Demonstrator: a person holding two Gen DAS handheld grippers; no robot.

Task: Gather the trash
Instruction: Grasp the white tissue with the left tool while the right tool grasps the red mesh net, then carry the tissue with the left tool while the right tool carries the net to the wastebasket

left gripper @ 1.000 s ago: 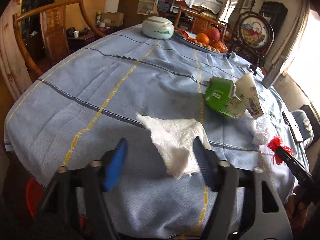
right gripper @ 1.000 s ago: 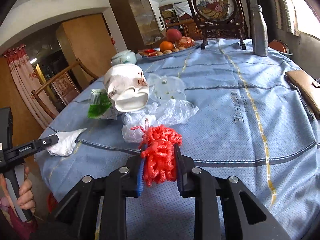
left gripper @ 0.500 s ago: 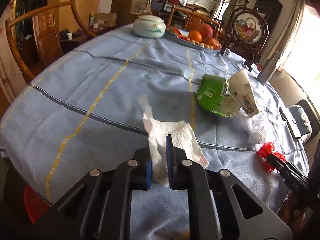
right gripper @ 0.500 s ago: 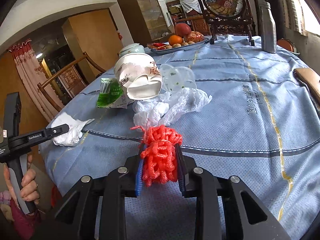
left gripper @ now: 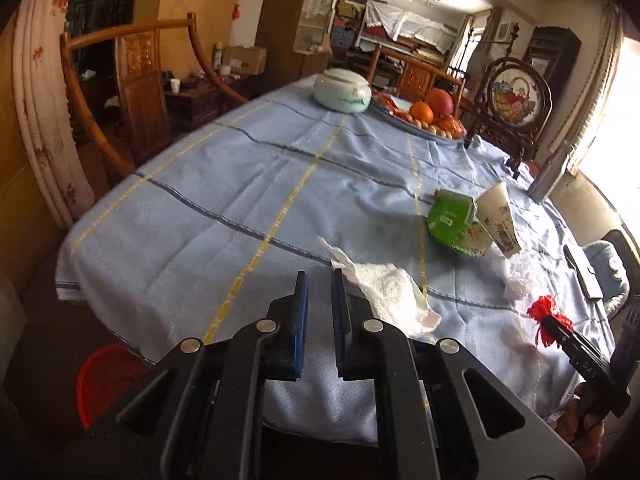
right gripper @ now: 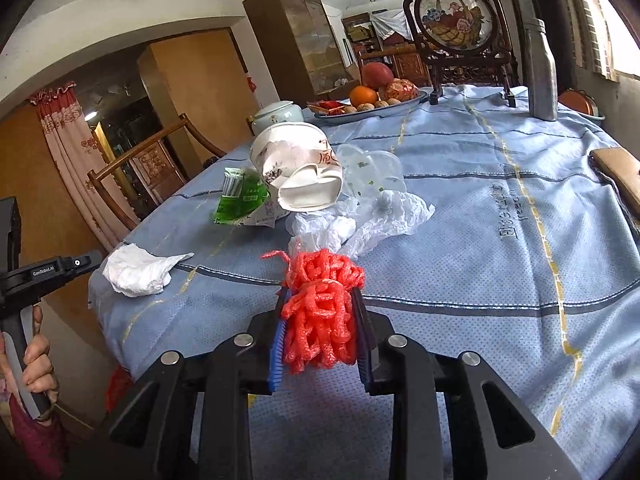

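Daylight from the window (left gripper: 612, 128) at right — blown-out glare there. Interior left dim. Strong fisheye bending and dark vignetting at edges — focus acceptable.
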